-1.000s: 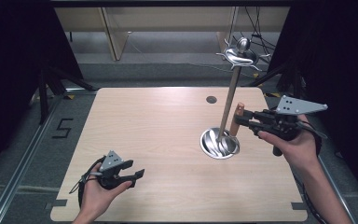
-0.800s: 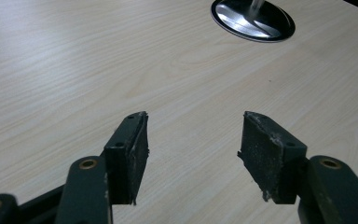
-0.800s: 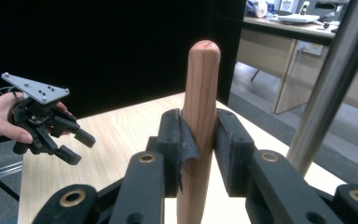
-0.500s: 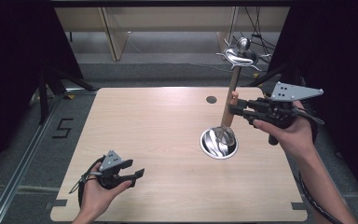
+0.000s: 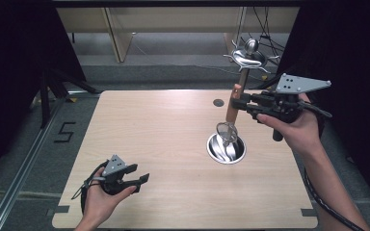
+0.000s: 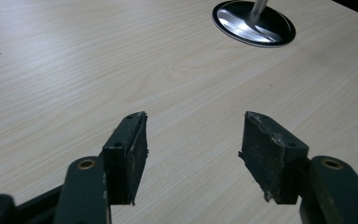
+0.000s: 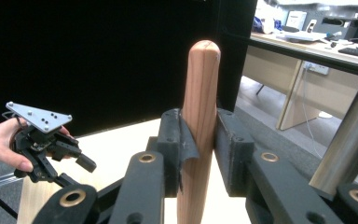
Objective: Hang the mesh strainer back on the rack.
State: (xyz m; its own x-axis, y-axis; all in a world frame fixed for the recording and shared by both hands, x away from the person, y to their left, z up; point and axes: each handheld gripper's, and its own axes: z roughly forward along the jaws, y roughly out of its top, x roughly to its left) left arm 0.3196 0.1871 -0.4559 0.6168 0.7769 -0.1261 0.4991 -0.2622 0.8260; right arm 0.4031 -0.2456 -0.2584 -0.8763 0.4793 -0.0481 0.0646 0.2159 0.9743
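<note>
The right tongs (image 5: 241, 103) grip the wooden handle (image 7: 199, 116) of a whisk (image 5: 227, 131) above the stand base (image 5: 226, 148). The left tongs (image 6: 193, 154) rest open on the surface (image 5: 164, 144).

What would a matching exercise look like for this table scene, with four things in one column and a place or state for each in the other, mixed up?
Things:
1. wooden handle
2. left gripper
3. round metal base
4. dark round hole

Places or states:
A. open, holding nothing, low over the near left of the table
B. lying flat on the table, right of centre
C. clamped upright in the right gripper
D. in the tabletop near the far edge

Pairs: 1-C, 2-A, 3-B, 4-D
</note>
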